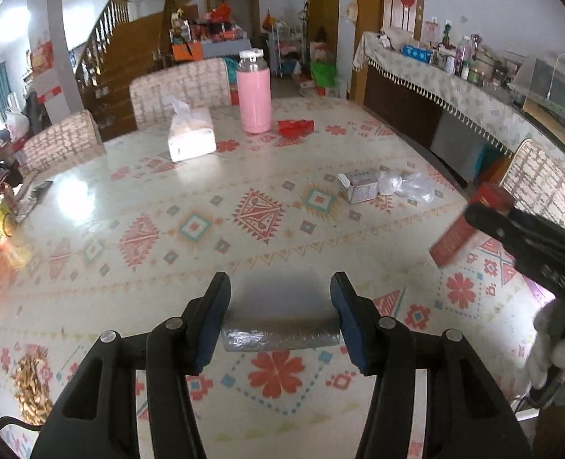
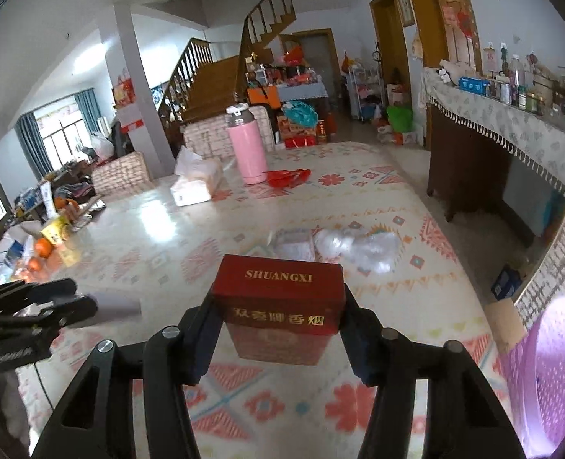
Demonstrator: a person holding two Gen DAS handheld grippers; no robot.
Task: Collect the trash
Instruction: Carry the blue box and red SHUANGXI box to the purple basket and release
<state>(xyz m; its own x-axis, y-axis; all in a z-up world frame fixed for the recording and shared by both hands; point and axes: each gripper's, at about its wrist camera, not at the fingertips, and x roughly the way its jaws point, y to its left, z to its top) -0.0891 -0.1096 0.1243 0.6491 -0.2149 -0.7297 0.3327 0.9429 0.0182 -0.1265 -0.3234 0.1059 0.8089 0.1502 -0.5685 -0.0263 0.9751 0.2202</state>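
At the bottom centre of the left wrist view, the left hand-held gripper (image 1: 280, 317) is clamped partway closed on a silvery foil packet (image 1: 280, 334), lifted clear of the patterned counter (image 1: 137, 199). Low in the right wrist view, the right hand-held gripper (image 2: 278, 329) pinches a red cigarette box (image 2: 278, 298) between its pads, also off the surface. A lilac basket (image 2: 550, 375) at that view's lower right edge is probably the bin, so both pieces look picked up but not yet dropped.

Farther up, right of centre, a small white carton (image 1: 359, 185) and crumpled clear plastic (image 1: 409, 185) remain to be collected, and beyond them a red wrapper (image 1: 296, 127) beside the pink bottle (image 1: 253, 95). A tissue pack (image 1: 190, 134) sits toward the upper left.

The counter's middle is open; its right edge falls away beside a chair back (image 1: 546, 187).
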